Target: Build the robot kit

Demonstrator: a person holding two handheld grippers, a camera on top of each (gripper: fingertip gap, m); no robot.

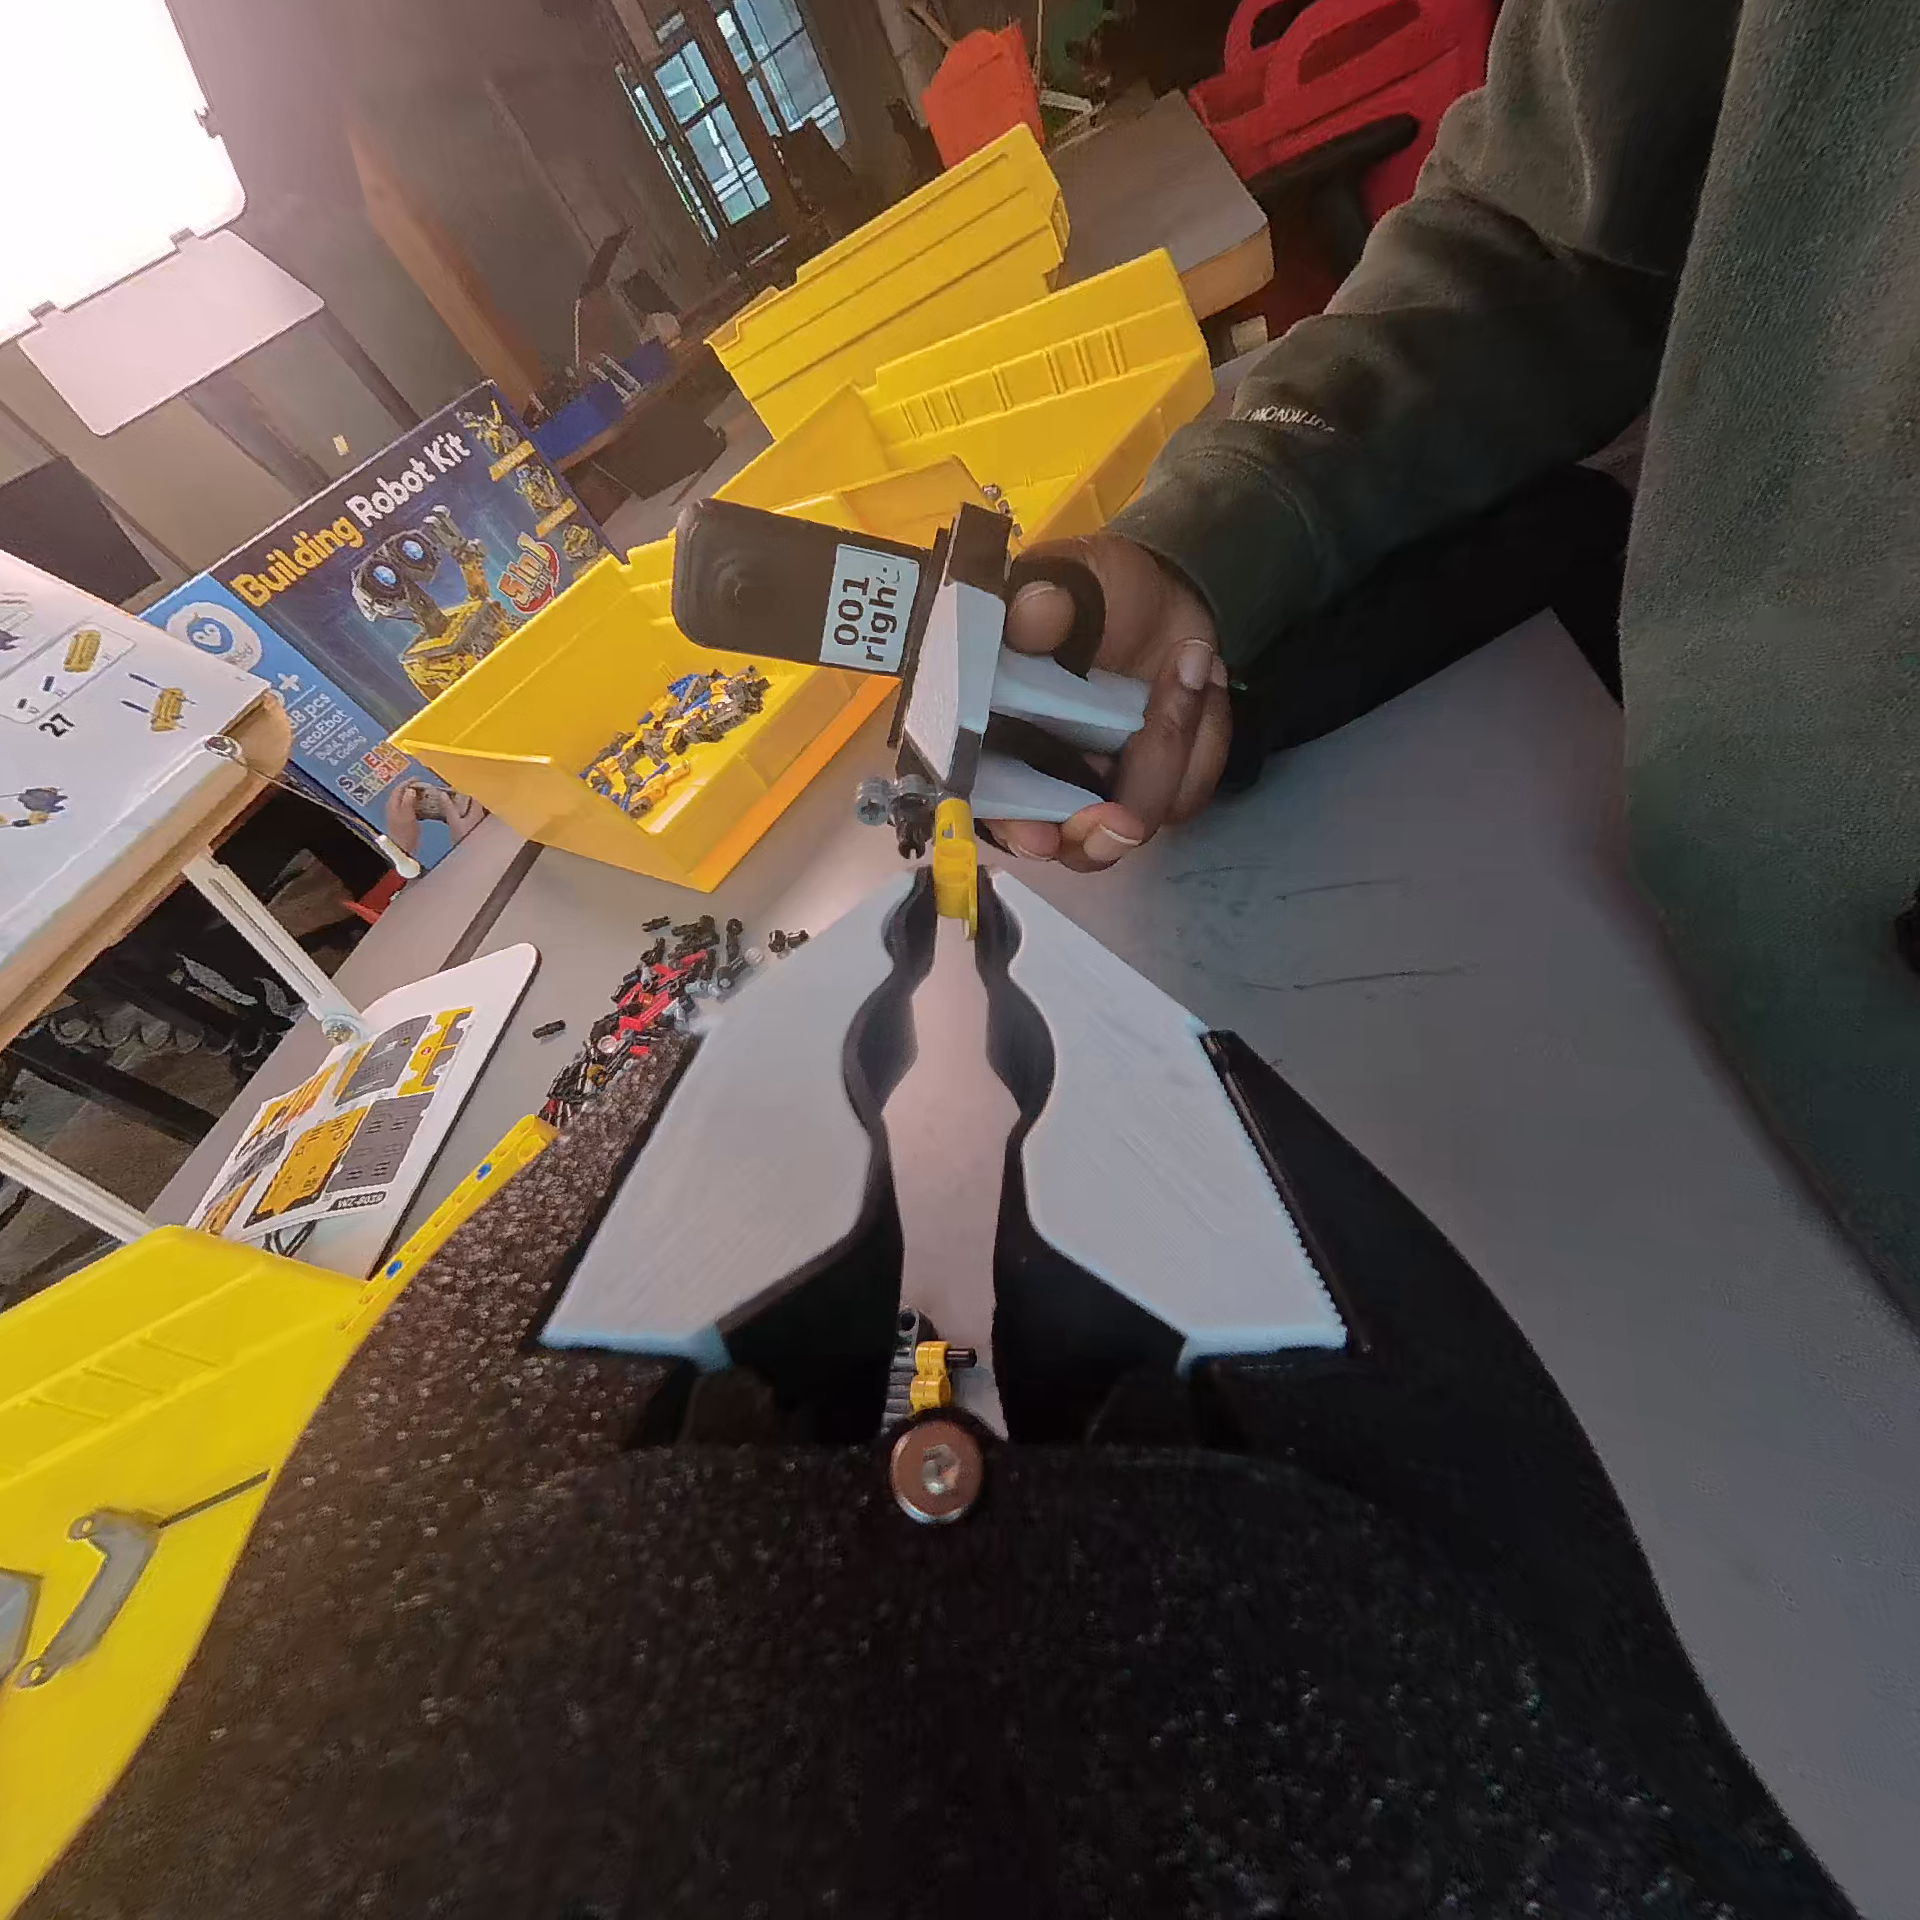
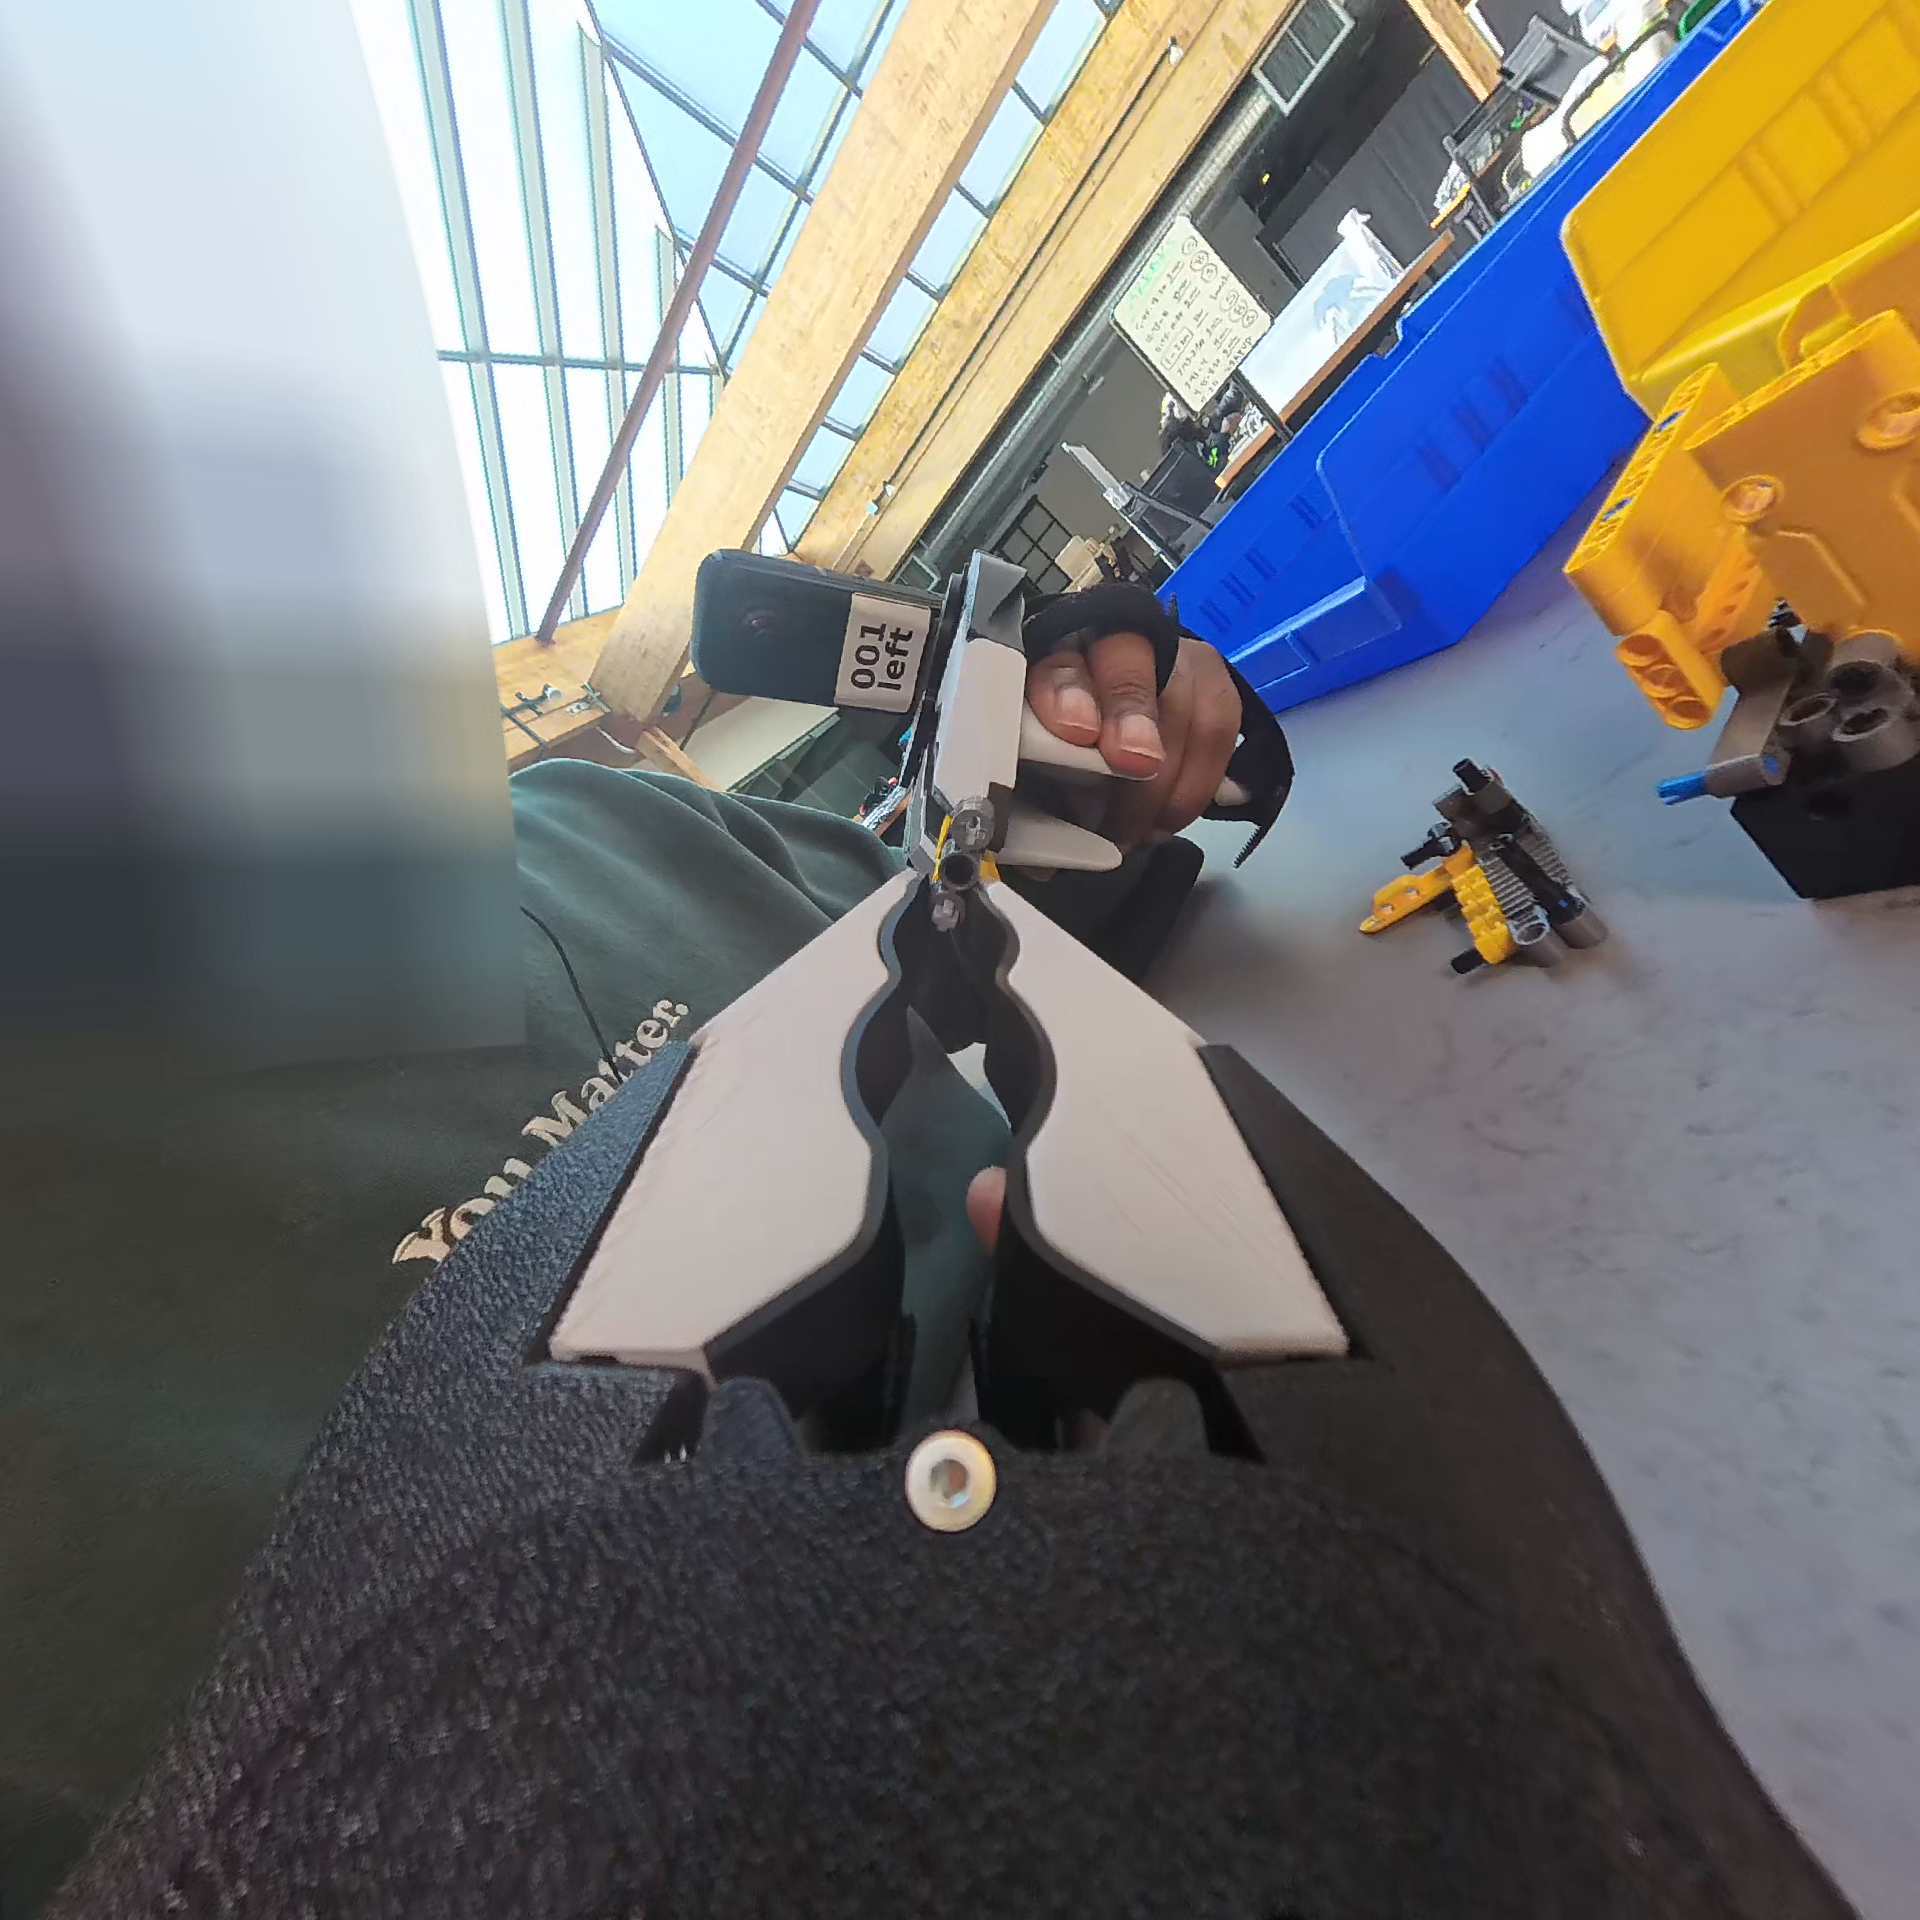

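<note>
left tool (image 1: pixel 951 902): pinching yellow connector (image 1: pixel 954 868) | right tool (image 2: pixel 951 902): clamping grey-black pin piece (image 2: pixel 958 871) | tips meet

Each wrist camera sits just behind its own gripper fingers, looking forward along them at close range above the grey table (image 1: pixel 1455 1039). The two views face each other. Both share the table and the opposite gripper's black camera (image 2: pixel 774 629).

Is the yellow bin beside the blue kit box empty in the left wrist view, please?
No, the yellow bin holds a heap of small yellow, blue and black building pieces.
</note>
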